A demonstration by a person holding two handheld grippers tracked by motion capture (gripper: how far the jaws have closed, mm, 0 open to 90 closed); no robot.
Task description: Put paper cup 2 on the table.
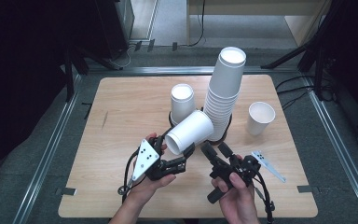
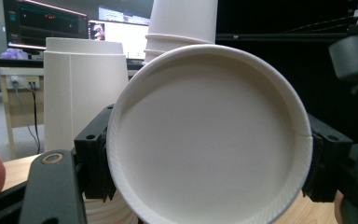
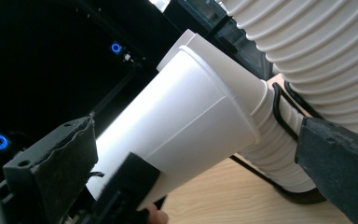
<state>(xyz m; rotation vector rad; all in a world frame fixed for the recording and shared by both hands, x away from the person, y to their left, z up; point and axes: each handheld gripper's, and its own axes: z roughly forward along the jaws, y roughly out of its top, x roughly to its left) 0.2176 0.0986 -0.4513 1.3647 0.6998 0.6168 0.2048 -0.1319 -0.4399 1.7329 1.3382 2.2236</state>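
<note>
The left hand-held gripper (image 1: 186, 151) has its two jaws squeezed tight on the rim end of a white paper cup (image 1: 189, 131); the cup lies on its side in the air, just above the desk (image 1: 121, 116), with its open mouth toward the person and its bottom pointing at the tall stack of cups (image 1: 223, 95); the right hand-held gripper (image 1: 216, 148) sits just beside it with its jaws spread wide and nothing between them, so it has let go or has not grabbed yet; behind stands a short stack of upside-down cups (image 1: 182, 102), and off to the right one lone cup (image 1: 260, 117) stands mouth up; so I think one cup is picked out and held, and it is not put on any stack yet; that part is left to do.
</note>
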